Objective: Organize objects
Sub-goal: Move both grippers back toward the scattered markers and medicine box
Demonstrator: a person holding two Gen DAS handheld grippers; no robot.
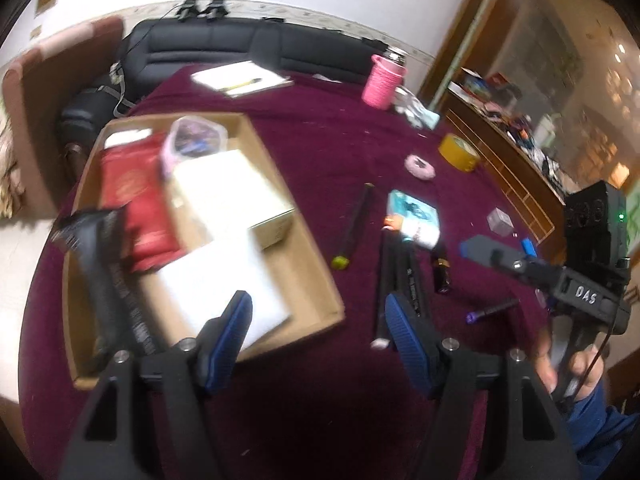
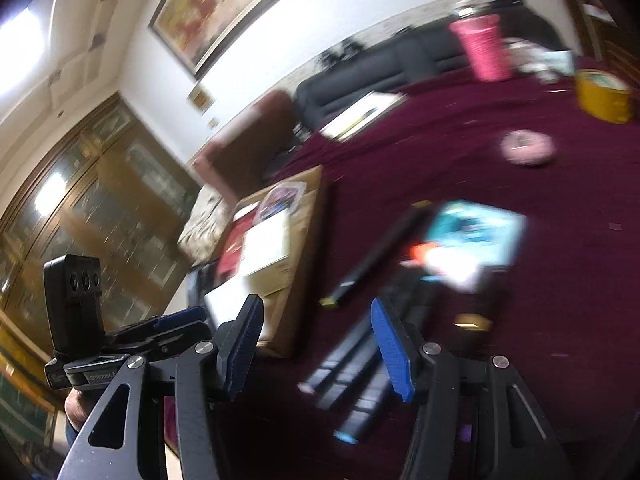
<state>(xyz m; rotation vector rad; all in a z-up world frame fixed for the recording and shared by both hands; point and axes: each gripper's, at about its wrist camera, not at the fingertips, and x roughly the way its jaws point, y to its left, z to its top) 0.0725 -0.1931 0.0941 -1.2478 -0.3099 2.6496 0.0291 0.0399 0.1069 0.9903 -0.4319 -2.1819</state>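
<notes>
Both grippers, left and right, gape wide and empty; the pens at center frame look light, stiff, probably slippery, so I'd pinch mid-barrel.

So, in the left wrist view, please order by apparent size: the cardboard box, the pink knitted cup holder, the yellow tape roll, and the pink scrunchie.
1. Brown cardboard box, nearest the camera.
2. Pink knitted cup holder.
3. Yellow tape roll.
4. Pink fluffy scrunchie.
</notes>
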